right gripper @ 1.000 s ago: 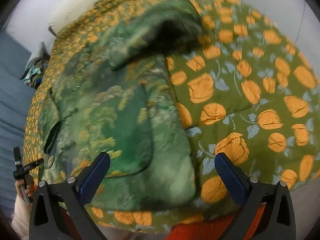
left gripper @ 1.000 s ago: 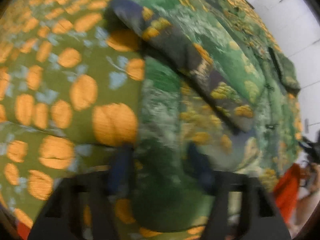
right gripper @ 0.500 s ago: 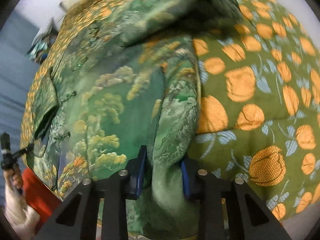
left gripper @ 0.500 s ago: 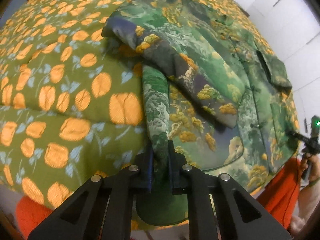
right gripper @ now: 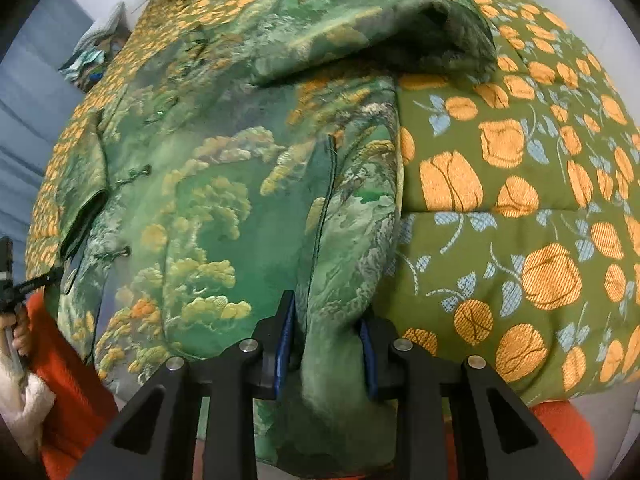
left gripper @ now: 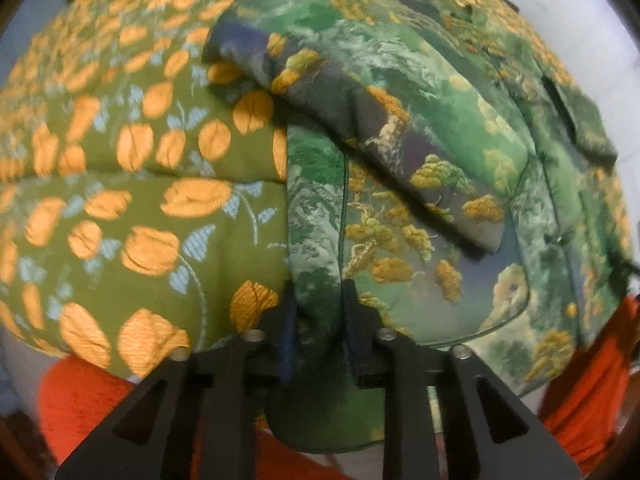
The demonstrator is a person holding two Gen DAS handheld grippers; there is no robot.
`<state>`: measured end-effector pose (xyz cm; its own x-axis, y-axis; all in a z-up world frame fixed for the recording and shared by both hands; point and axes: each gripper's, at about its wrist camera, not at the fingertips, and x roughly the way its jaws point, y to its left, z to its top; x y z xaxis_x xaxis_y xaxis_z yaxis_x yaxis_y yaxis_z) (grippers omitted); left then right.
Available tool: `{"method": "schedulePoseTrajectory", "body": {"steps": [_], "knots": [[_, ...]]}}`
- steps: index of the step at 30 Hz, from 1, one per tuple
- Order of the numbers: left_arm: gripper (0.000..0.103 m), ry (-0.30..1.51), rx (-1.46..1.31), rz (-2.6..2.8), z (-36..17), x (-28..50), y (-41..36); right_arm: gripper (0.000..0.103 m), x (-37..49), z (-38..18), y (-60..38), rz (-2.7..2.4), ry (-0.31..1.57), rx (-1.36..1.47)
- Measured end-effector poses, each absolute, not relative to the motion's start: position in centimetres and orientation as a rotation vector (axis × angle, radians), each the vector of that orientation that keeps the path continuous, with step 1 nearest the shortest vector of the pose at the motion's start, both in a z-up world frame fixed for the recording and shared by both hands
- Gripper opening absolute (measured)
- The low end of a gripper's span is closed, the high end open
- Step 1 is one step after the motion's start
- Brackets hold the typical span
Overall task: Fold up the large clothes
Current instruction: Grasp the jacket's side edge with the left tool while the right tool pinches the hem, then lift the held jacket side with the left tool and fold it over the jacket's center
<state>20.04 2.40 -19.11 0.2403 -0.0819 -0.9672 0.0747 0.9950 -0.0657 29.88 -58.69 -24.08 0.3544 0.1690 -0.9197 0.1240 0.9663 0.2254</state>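
A large green jacket [left gripper: 432, 152] with a landscape print lies spread on a bed, one sleeve [left gripper: 360, 104] folded across its front. My left gripper [left gripper: 318, 304] is shut on the jacket's left bottom hem corner. In the right wrist view the same jacket [right gripper: 208, 200] shows, with its other sleeve [right gripper: 360, 32] folded over near the top. My right gripper [right gripper: 326, 320] is shut on a bunched fold of the jacket's right bottom hem. Both held edges hang over the bed's near side.
The jacket rests on an olive quilt with orange flowers [left gripper: 132, 184], which also shows in the right wrist view [right gripper: 520, 200]. Orange-red fabric [left gripper: 80, 392] lies below the bed edge. A hand with the other gripper [right gripper: 16, 292] shows at far left. Crumpled clothes [right gripper: 92, 60] lie at the back.
Both grippers closed onto the jacket's bottom hem: the right was wide open a second ago. Both views have since drawn slightly back with the cloth held.
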Motion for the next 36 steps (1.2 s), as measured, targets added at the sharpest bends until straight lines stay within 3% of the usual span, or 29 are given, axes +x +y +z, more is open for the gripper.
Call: {"method": "schedulePoseTrajectory", "body": {"steps": [2,3,5,8,12,16,19,21,22,25,31,36], "knots": [[0.048,1.291,0.066,-0.080,-17.4,20.2,0.7,0.057,29.8,-23.6,-59.0,0.019,1.192,0.298],[0.052,1.252,0.103,-0.074,-16.0,20.1,-0.2,0.064,29.6,-23.2,-58.8,0.017,1.178,0.309],[0.073,1.145,0.187,-0.100,-12.9,19.9,-2.6,0.065,29.0,-22.0,-58.9,0.000,1.145,0.310],[0.095,0.983,0.382,-0.226,-9.1,20.0,-7.8,0.066,27.0,-19.7,-58.3,-0.019,1.068,0.278],[0.099,0.926,0.623,-0.423,-10.4,22.6,-16.0,0.069,25.7,-17.7,-56.6,-0.011,0.988,0.262],[0.098,1.072,0.657,-0.468,-16.8,28.6,-20.9,0.069,24.5,-16.4,-54.3,0.028,0.939,0.222],[0.085,1.169,0.646,-0.429,-20.7,32.3,-22.1,0.069,23.4,-16.1,-53.1,0.057,0.927,0.194],[0.045,1.166,0.565,-0.432,-20.2,33.9,-22.5,0.069,22.5,-15.9,-52.4,0.059,0.921,0.167],[0.010,1.178,0.515,-0.438,-19.3,34.7,-22.3,0.069,22.1,-15.9,-52.2,0.055,0.916,0.154],[0.010,1.091,0.391,-0.401,-14.8,36.5,-21.6,0.069,21.3,-15.8,-51.9,0.048,0.902,0.143],[0.011,0.930,0.083,-0.171,-6.5,38.7,-11.6,0.069,21.4,-15.0,-50.5,0.077,0.873,0.138],[0.014,0.903,-0.083,0.142,-7.7,39.3,-0.7,0.069,22.1,-15.1,-48.5,0.124,0.881,0.109]]}}
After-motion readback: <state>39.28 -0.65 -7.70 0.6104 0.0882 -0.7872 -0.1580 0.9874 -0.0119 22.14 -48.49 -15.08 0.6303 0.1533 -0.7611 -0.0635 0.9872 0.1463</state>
